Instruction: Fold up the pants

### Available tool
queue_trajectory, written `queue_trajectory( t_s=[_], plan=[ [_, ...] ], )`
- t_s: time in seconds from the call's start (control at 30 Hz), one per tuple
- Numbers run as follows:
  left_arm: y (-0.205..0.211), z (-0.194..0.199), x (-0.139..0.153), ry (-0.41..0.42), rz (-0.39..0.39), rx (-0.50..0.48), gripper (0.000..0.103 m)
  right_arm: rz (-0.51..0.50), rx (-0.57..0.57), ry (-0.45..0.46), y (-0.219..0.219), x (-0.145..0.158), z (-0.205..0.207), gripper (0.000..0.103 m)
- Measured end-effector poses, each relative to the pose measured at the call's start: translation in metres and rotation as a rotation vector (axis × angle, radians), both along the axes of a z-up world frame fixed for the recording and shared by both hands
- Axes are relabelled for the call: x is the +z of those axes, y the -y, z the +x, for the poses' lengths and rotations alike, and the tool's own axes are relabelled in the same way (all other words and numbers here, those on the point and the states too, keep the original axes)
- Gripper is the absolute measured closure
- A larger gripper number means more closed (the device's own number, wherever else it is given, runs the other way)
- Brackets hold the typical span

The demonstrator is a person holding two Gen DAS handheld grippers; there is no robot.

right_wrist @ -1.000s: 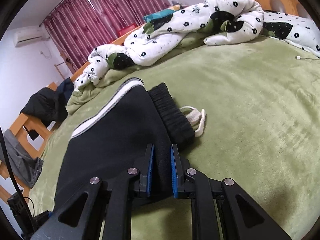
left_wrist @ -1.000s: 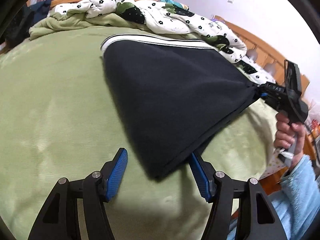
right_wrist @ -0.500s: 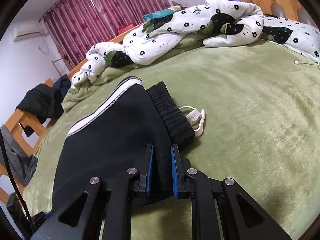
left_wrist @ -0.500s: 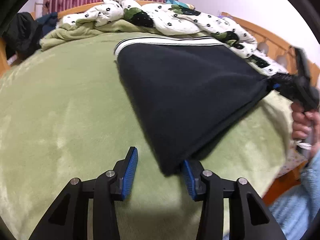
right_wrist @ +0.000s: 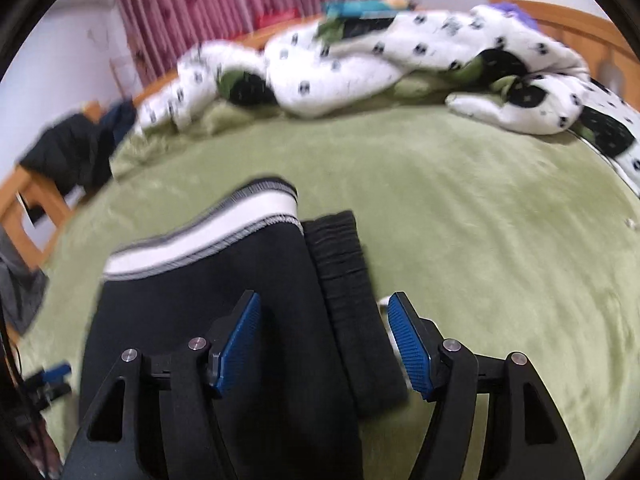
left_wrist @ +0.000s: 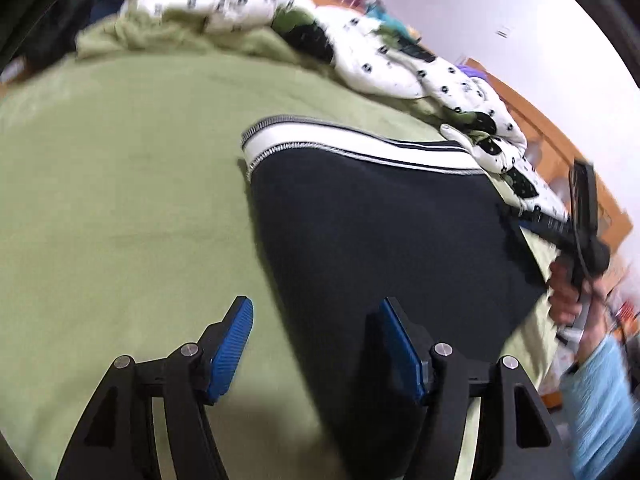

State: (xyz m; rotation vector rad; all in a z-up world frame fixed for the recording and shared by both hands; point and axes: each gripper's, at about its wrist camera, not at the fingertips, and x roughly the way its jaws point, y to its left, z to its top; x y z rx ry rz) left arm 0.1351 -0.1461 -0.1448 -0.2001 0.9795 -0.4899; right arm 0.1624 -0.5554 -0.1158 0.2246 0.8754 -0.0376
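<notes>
From the left wrist, the dark navy fabric pants with a white side stripe [left_wrist: 380, 232] lie folded on the green fleece bed [left_wrist: 120, 200]; the left gripper [left_wrist: 316, 344] jaws are opening, pads clear of cloth.

From the right wrist, the right gripper [right_wrist: 324, 340] jaws are opening too, straddling the ribbed waistband untouched. This looks like release after a fold; next, regrip an edge for another fold.

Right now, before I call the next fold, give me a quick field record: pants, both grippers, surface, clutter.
pants: black pants with white stripe, folded, flat on the bed
left gripper: jaws opening, straddling the pants' edge, pads not pressing
right gripper: jaws opening, over the ribbed waistband, pads not pressing
surface: green blanket
clutter: floral quilt bunched at the far side
</notes>
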Motion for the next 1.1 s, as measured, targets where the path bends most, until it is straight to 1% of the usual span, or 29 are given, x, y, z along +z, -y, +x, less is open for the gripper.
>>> queue_trajectory(
  t_s=[0.03, 0.07, 0.1, 0.17, 0.2, 0.27, 0.3, 0.33, 0.37, 0.4, 0.43, 0.47, 0.57, 0.63, 0.7, 0.8, 0.87, 0.93, 0.97, 1.03, 1.1],
  plan=[
    [0.005, 0.012, -0.008, -0.034, -0.002, -0.004, 0.039, 0.011, 0.004, -0.025, 0.003, -0.008, 0.006, 0.036],
    [0.008, 0.019, -0.013, -0.051, -0.004, -0.006, 0.038, 0.033, 0.005, -0.041, 0.007, -0.014, 0.009, 0.033],
    [0.010, 0.031, -0.019, -0.071, -0.029, -0.003, 0.037, 0.048, 0.008, -0.049, 0.009, -0.017, 0.011, 0.033],
    [0.010, 0.039, -0.024, -0.077, -0.084, 0.007, 0.037, 0.070, 0.041, -0.070, 0.009, -0.024, 0.014, 0.033],
    [0.012, 0.046, -0.028, -0.093, -0.120, 0.013, 0.039, 0.066, 0.056, -0.080, 0.007, -0.026, 0.016, 0.033],
    [0.015, 0.052, -0.035, -0.125, -0.157, 0.039, 0.047, 0.075, 0.088, -0.098, 0.002, -0.032, 0.019, 0.034],
    [0.017, 0.052, -0.035, -0.126, -0.160, 0.045, 0.056, 0.090, 0.096, -0.100, 0.003, -0.033, 0.020, 0.037],
    [0.019, 0.050, -0.034, -0.121, -0.156, 0.045, 0.072, 0.124, 0.093, -0.096, 0.008, -0.031, 0.018, 0.041],
    [0.021, 0.048, -0.028, -0.095, -0.151, 0.031, 0.080, 0.148, 0.087, -0.090, 0.012, -0.027, 0.014, 0.048],
    [0.021, 0.044, -0.021, -0.066, -0.126, 0.035, 0.088, 0.162, 0.084, -0.082, 0.013, -0.021, 0.010, 0.054],
    [0.022, 0.043, -0.015, -0.050, -0.113, 0.032, 0.091, 0.180, 0.085, -0.065, 0.014, -0.013, 0.005, 0.065],
    [0.022, 0.044, -0.009, -0.052, -0.114, 0.029, 0.091, 0.193, 0.083, -0.051, 0.012, -0.005, -0.001, 0.073],
    [0.015, 0.047, 0.001, -0.072, -0.131, 0.044, 0.092, 0.157, 0.057, -0.018, -0.010, 0.018, -0.012, 0.079],
    [0.000, 0.045, 0.010, -0.080, -0.181, 0.048, 0.093, 0.139, 0.037, 0.021, -0.032, 0.034, -0.021, 0.080],
    [-0.018, 0.042, 0.022, -0.073, -0.213, 0.044, 0.094, 0.144, 0.040, 0.059, -0.053, 0.048, -0.029, 0.081],
    [-0.049, 0.037, 0.047, -0.021, -0.185, 0.043, 0.094, 0.195, 0.071, 0.091, -0.085, 0.063, -0.036, 0.082],
    [-0.088, 0.035, 0.069, 0.024, -0.145, 0.064, 0.094, 0.257, 0.120, 0.108, -0.118, 0.069, -0.033, 0.082],
    [-0.124, 0.038, 0.084, 0.030, -0.091, 0.090, 0.093, 0.298, 0.166, 0.113, -0.144, 0.069, -0.027, 0.082],
    [-0.139, 0.040, 0.088, 0.030, -0.058, 0.101, 0.093, 0.328, 0.201, 0.108, -0.163, 0.066, -0.021, 0.082],
    [-0.167, 0.045, 0.086, 0.035, -0.003, 0.130, 0.093, 0.368, 0.231, 0.091, -0.188, 0.057, -0.010, 0.082],
    [-0.185, 0.050, 0.069, 0.015, 0.045, 0.161, 0.092, 0.361, 0.253, 0.049, -0.213, 0.035, 0.003, 0.082]
  ],
)
